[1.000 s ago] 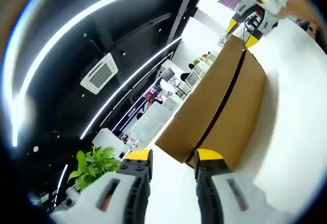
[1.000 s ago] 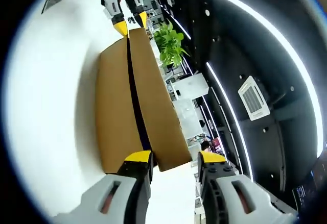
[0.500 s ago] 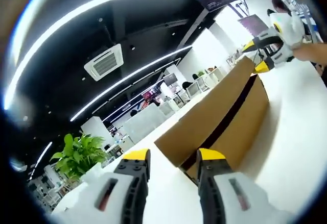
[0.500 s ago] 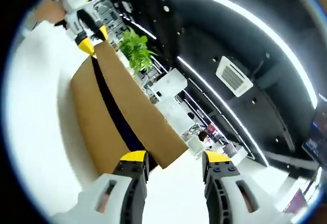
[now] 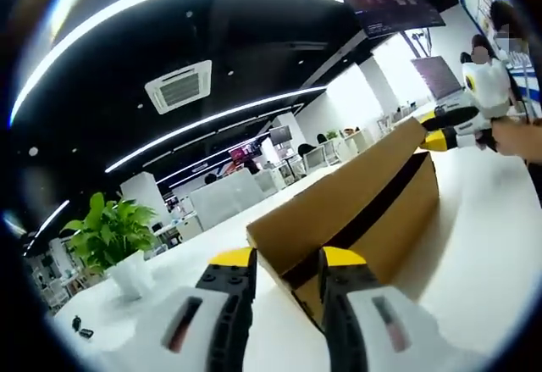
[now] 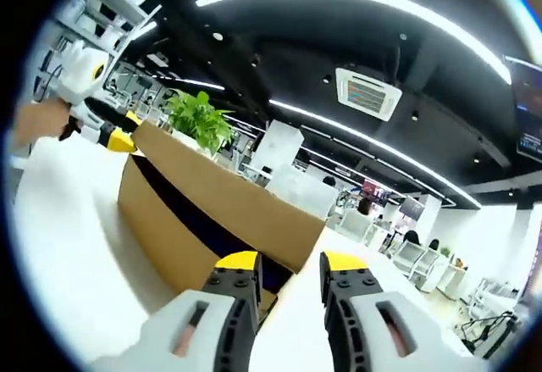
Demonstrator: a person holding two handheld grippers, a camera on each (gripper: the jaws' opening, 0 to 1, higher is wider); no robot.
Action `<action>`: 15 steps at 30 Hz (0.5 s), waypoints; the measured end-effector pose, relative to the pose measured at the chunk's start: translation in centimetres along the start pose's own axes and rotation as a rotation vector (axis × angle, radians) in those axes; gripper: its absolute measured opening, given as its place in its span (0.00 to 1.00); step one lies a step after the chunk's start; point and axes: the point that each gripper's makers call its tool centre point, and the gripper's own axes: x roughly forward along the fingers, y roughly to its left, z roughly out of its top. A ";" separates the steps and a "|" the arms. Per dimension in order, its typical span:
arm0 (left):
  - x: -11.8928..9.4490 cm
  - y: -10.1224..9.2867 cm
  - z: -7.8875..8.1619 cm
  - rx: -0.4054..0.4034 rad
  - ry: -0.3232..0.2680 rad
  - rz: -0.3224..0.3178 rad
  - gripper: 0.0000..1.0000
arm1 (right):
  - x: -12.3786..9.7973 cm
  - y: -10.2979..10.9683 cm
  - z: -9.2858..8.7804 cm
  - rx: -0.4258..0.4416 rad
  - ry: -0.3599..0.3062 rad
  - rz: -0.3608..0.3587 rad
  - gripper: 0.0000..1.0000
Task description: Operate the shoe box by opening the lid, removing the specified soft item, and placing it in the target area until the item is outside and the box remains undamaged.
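Two tongs work the shoe box (image 5: pixel 356 211) on the white worktop (image 5: pixel 491 245): left tongs (image 5: pixel 288 262) and right tongs (image 6: pixel 288 263), jaws spread, flank opposite lid (image 6: pixel 229 198) ends. Lid-lifting is underway; next, raise both ends evenly.

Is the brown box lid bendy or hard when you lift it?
Probably fairly stiff: the cardboard lid looks flat and straight between the left gripper and right gripper. It may flex somewhat, being long and thin-walled. It likely isn't slippery, since the surface looks matte.
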 end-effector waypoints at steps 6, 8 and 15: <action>-0.2 0.1 0.5 -0.024 -0.029 -0.005 0.29 | 0.2 0.1 0.6 -0.010 -0.047 -0.032 0.25; -0.2 0.2 0.7 -0.028 -0.035 -0.005 0.30 | 0.3 0.0 0.8 -0.005 -0.058 -0.049 0.25; -0.1 0.2 0.9 -0.025 -0.044 0.003 0.31 | 0.8 -0.1 0.9 0.011 -0.076 -0.082 0.24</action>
